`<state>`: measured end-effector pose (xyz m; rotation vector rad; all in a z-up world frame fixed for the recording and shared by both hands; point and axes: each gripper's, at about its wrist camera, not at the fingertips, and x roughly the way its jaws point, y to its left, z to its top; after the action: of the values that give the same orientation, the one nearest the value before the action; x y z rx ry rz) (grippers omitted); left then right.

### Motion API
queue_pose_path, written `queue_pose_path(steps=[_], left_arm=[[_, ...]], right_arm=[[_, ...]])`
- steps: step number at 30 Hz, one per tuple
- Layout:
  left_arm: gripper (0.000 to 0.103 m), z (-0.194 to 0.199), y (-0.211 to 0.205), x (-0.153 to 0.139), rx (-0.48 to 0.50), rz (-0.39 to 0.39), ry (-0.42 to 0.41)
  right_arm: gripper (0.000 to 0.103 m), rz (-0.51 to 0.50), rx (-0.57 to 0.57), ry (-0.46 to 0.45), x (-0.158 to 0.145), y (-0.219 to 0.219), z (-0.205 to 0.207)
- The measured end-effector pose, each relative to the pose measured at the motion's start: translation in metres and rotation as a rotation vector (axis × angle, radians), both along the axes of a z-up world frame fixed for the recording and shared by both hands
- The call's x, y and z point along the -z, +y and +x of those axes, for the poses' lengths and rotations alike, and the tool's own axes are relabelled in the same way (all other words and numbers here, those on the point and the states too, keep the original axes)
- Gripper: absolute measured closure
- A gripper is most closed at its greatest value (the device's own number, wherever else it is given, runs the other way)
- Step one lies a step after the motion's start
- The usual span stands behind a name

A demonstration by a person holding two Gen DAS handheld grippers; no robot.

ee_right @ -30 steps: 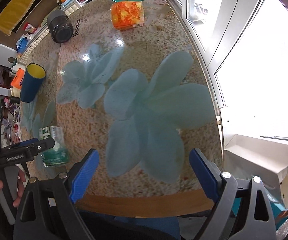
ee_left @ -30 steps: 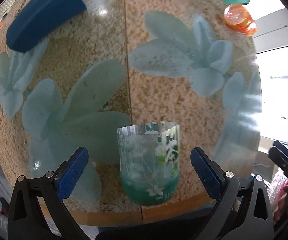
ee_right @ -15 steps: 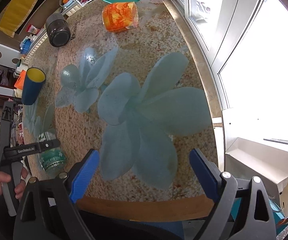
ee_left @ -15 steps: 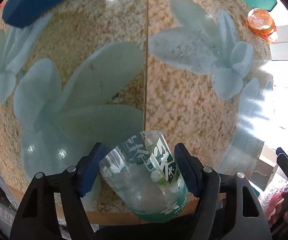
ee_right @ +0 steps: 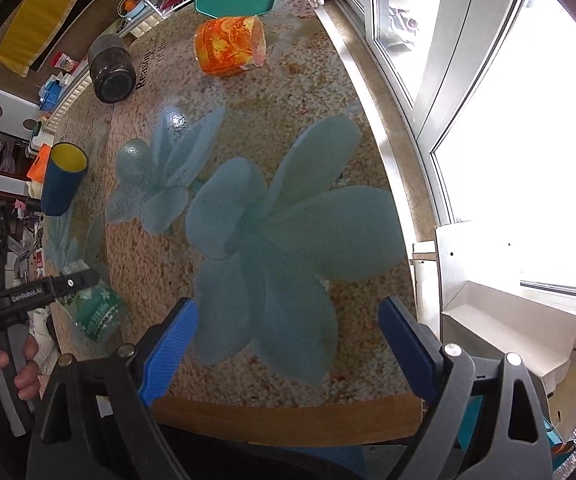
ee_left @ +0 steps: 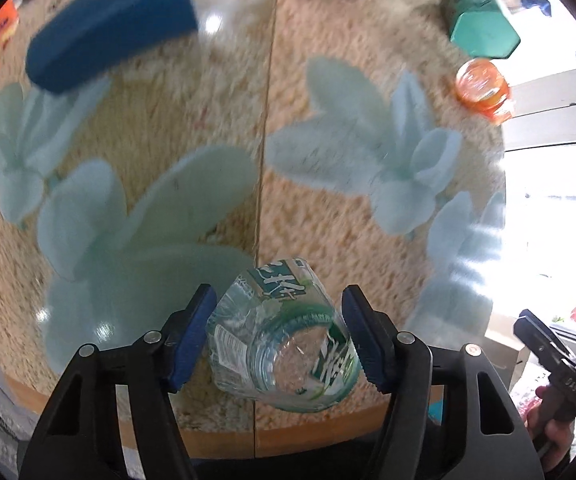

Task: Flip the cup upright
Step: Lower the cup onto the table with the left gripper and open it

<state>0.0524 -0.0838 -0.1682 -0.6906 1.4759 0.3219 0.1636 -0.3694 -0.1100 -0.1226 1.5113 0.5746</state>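
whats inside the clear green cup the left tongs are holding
Nothing shows inside the clear green cup, gripped tilted in the left tongs; its walls and base look see-through. The label hides part of the interior.

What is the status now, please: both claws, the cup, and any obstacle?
Left claw shut on clear green cup, tilted, base toward camera. Right claw open, holding nothing. Blue cup and orange cup stand apart; nothing blocking.

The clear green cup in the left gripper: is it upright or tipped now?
Tipped. The clear green cup is clamped between the left gripper's blue pads, its round base facing the left wrist camera; the right wrist view shows it slanted above the table.
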Motion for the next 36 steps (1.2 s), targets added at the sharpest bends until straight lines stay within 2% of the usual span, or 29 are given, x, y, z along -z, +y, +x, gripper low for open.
queue_pose_path(steps=[4, 13, 17, 22, 25, 27, 30, 36], left_arm=[[0.036, 0.008, 0.002, -0.014, 0.023, 0.066, -0.034], [0.036, 0.025, -0.003, -0.040, 0.043, 0.290, -0.158], [0.036, 0.039, -0.007, -0.036, 0.038, 0.375, -0.216], [0.036, 0.037, -0.018, -0.039, 0.055, 0.484, -0.293], [0.036, 0.035, -0.027, -0.036, 0.061, 0.524, -0.325], [0.035, 0.034, -0.033, -0.032, 0.077, 0.537, -0.334], [0.035, 0.034, -0.052, -0.028, 0.131, 0.636, -0.372], [0.032, 0.034, -0.073, -0.021, 0.191, 0.750, -0.393]], right_arm=[[0.011, -0.002, 0.002, -0.002, 0.001, -0.002, 0.001], [0.012, -0.008, 0.010, 0.003, 0.005, -0.013, 0.001], [0.012, -0.005, 0.014, 0.005, 0.005, -0.018, -0.001], [0.012, -0.006, 0.003, -0.001, 0.004, -0.023, -0.007], [0.012, -0.014, 0.001, -0.004, 0.004, -0.026, -0.010], [0.012, -0.021, 0.001, -0.004, 0.005, -0.029, -0.012], [0.011, -0.031, 0.009, -0.007, 0.005, -0.033, -0.015], [0.012, -0.043, 0.029, -0.017, 0.003, -0.041, -0.017]])
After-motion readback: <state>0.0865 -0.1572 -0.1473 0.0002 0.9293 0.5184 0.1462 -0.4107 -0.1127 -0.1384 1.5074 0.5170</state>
